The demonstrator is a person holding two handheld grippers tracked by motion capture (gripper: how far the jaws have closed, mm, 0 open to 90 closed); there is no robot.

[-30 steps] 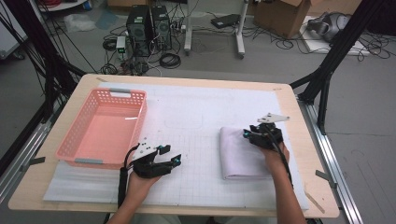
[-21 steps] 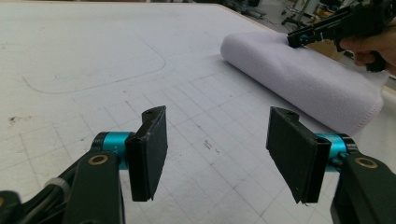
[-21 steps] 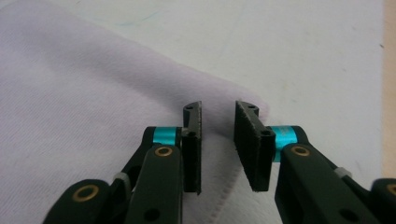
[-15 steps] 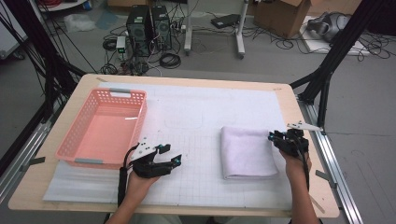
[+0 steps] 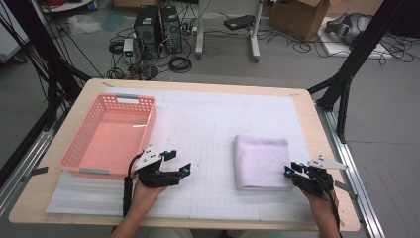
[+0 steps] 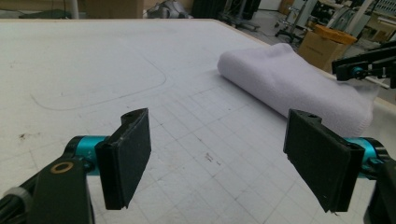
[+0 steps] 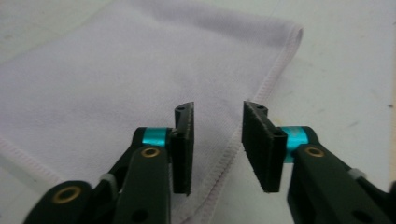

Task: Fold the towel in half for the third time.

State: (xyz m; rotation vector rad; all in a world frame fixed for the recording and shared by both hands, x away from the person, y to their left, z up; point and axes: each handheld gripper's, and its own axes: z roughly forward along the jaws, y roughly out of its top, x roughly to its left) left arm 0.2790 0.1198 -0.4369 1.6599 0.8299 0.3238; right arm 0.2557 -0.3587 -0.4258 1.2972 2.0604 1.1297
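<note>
Your right gripper (image 7: 217, 147): jaws just opening, part-spread, straddling towel (image 7: 116, 84) hem for pinch. Left gripper (image 6: 229, 154): jaws just widening, nothing between.

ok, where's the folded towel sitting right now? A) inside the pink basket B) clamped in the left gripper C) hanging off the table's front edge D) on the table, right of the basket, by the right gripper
D: the folded towel lies flat on the table, well right of the empty basket, with the right gripper at its near right corner.
</note>
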